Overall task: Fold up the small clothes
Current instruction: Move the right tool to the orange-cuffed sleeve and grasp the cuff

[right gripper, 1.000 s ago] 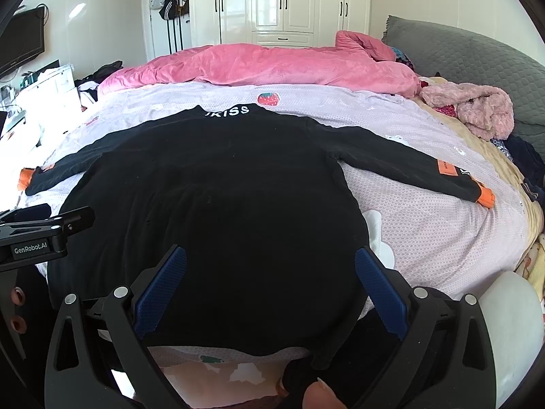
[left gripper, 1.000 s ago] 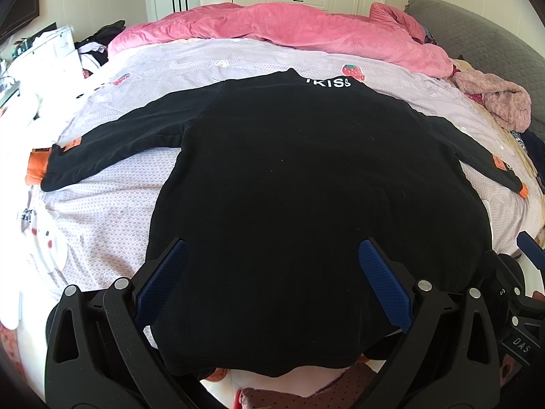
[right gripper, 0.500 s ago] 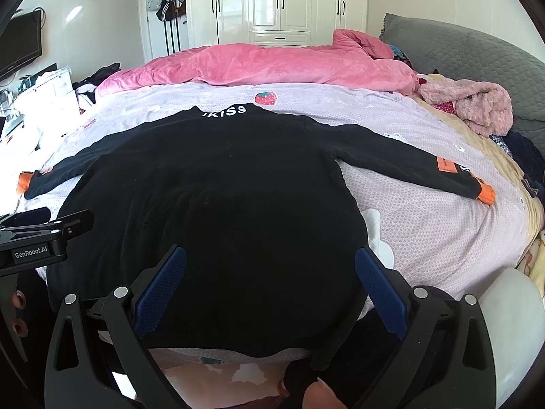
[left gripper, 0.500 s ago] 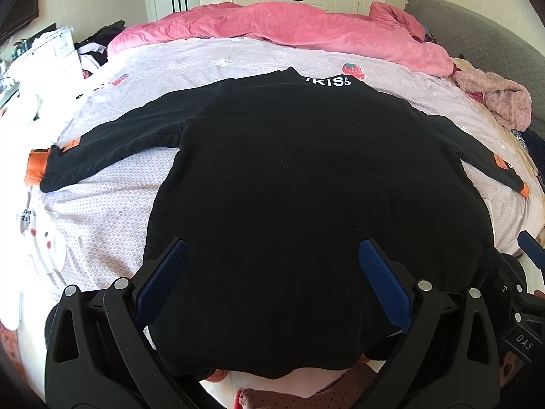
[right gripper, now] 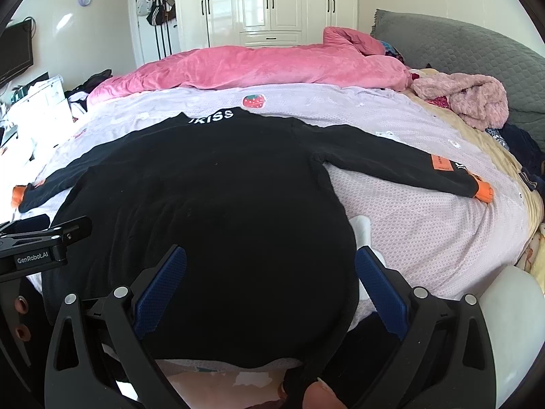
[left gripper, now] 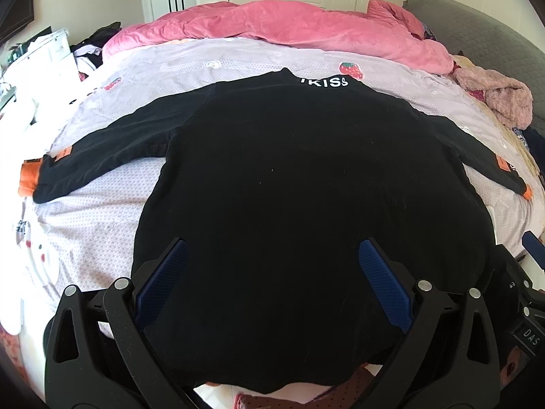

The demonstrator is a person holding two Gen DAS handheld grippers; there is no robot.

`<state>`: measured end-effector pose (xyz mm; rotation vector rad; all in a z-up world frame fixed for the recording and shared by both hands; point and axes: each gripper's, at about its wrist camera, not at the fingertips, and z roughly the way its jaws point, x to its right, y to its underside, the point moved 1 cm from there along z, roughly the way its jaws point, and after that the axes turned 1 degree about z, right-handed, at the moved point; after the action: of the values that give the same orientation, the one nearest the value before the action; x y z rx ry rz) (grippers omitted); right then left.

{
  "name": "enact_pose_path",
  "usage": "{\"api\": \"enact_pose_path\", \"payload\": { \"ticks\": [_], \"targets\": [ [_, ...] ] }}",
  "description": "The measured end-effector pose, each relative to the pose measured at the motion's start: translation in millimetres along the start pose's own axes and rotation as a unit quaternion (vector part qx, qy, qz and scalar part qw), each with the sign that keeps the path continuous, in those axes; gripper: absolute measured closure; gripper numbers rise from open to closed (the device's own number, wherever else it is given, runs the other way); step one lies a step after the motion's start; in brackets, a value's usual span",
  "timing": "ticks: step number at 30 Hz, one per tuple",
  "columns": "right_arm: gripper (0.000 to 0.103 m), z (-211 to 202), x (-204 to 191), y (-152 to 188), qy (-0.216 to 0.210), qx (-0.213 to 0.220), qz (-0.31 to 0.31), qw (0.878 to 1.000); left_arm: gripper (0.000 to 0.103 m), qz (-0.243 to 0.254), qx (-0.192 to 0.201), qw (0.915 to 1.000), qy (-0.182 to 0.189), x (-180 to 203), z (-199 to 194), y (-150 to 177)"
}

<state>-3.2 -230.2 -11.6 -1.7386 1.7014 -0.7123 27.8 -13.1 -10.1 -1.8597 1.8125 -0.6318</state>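
Observation:
A black long-sleeved top (left gripper: 289, 177) with white "KISS" lettering at the collar lies flat on the bed, sleeves spread to both sides with orange cuffs. It also shows in the right wrist view (right gripper: 211, 204). My left gripper (left gripper: 272, 252) is open above the hem, a little left of centre. My right gripper (right gripper: 270, 259) is open above the hem's right part. Neither holds anything. The left gripper's body shows at the left edge of the right wrist view (right gripper: 37, 245).
The lilac bedspread (right gripper: 425, 225) lies under the top. A pink duvet (left gripper: 289, 30) is bunched at the far side. A pink fluffy garment (right gripper: 466, 99) and dark clothes lie at the right. A grey headboard (right gripper: 460, 51) stands beyond. Clutter lies at the left.
Both grippers stay open over the hem. The right wrist view has risen slightly. The top has not moved.

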Motion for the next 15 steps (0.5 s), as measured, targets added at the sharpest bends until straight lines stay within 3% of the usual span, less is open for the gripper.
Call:
{"api": "enact_pose_path", "payload": {
  "ticks": [15],
  "targets": [
    [0.004, 8, 18, -36, 0.014, 0.021, 0.023, 0.999, 0.009, 0.004, 0.011, 0.9999, 0.005, 16, 9, -33]
  ]
}}
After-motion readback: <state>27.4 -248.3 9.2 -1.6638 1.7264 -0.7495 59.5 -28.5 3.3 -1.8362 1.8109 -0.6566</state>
